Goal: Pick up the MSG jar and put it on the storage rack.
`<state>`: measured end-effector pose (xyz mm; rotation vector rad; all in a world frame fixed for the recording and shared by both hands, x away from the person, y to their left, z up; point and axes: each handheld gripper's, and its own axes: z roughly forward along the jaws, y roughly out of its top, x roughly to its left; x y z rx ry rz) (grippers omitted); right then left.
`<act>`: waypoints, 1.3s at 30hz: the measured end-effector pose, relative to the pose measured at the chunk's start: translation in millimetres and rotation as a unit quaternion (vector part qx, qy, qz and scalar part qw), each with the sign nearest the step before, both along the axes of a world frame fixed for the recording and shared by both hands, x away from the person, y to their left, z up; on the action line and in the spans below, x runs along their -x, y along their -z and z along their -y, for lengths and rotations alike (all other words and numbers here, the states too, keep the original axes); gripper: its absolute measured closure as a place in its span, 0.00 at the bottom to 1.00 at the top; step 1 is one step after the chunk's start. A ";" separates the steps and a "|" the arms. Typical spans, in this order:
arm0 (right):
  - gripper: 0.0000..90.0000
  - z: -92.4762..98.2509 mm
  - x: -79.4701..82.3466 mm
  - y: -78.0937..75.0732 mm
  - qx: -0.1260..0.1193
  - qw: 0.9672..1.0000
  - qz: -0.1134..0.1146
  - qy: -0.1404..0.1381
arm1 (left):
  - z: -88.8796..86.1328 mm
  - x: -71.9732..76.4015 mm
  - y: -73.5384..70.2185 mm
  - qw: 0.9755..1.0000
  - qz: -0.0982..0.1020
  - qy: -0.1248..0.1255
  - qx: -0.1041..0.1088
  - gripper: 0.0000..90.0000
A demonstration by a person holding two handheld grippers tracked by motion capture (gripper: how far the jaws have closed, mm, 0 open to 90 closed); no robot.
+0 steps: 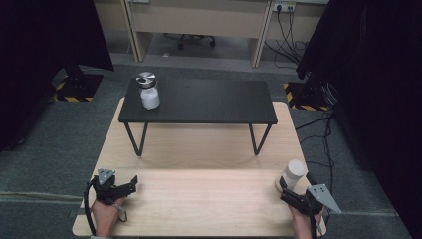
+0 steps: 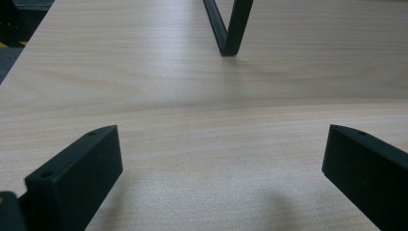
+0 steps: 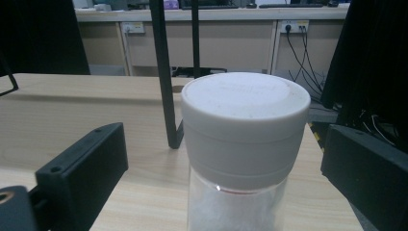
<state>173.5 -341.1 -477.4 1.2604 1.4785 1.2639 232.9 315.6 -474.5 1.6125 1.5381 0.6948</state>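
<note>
A clear jar with a white lid (image 1: 292, 172) stands upright near the right front edge of the light wooden table (image 1: 199, 199). My right gripper (image 1: 296, 186) is open, one jaw on each side of the jar. In the right gripper view the white-lidded jar (image 3: 245, 125) sits between the jaws of the right gripper (image 3: 223, 163) with a gap on both sides, not touched. My left gripper (image 1: 133, 183) rests open at the front left. In its own view the left gripper (image 2: 221, 154) has only bare wood between its jaws.
A low black bench (image 1: 209, 102) on thin black legs (image 2: 226, 29) stands across the far half of the table. On its left end is a second jar with a metal lid (image 1: 149, 92), holding something white. Dark curtains flank both sides; desks and cables lie behind.
</note>
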 end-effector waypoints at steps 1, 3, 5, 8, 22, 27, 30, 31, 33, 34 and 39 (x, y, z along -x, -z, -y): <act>0.04 -0.2 -1.5 -0.6 -0.002 1.000 -0.002 0.002 | 0.0 0.0 -0.1 1.000 0.000 0.000 0.000 0.00; 0.05 -0.5 -4.6 -1.6 -0.003 1.000 -0.003 0.005 | 0.0 0.0 0.0 1.000 0.000 -0.001 0.001 0.00; 0.07 -1.7 -7.5 -2.8 -0.002 1.000 -0.005 0.009 | 0.0 -0.1 -0.1 1.000 -0.001 -0.002 0.001 0.00; 0.09 -2.5 -11.5 -4.3 0.000 1.000 -0.009 0.012 | 0.0 -0.4 -0.2 1.000 -0.002 -0.002 0.001 0.00; 0.24 -1.4 -18.4 -6.1 -0.009 1.000 -0.022 0.019 | 0.9 -1.2 -0.7 1.000 -0.004 -0.001 -0.003 0.00; 0.27 0.3 -18.9 -5.8 -0.013 0.999 -0.023 0.019 | 1.3 -1.4 -0.8 1.000 -0.005 -0.002 -0.003 0.00; 0.32 2.2 -18.8 -6.0 -0.019 0.999 -0.025 0.013 | 1.3 -1.6 -0.8 1.000 -0.005 -0.002 -0.003 0.00; 0.35 0.9 -18.2 -6.1 -0.017 0.999 -0.024 0.014 | 1.3 -1.7 -0.9 1.000 -0.005 -0.002 -0.003 0.00; 0.37 -0.7 -17.4 -5.8 -0.015 1.000 -0.022 0.014 | 1.4 -1.7 -0.8 1.000 -0.005 -0.002 -0.003 0.00; 0.37 -0.8 -17.3 -5.2 -0.017 1.000 -0.021 0.015 | 1.4 -1.8 -0.9 1.000 -0.006 -0.002 -0.003 0.00; 0.37 -1.1 -17.1 -5.1 -0.015 1.000 -0.021 0.015 | 1.8 -2.3 -1.3 1.000 -0.007 0.000 -0.006 0.00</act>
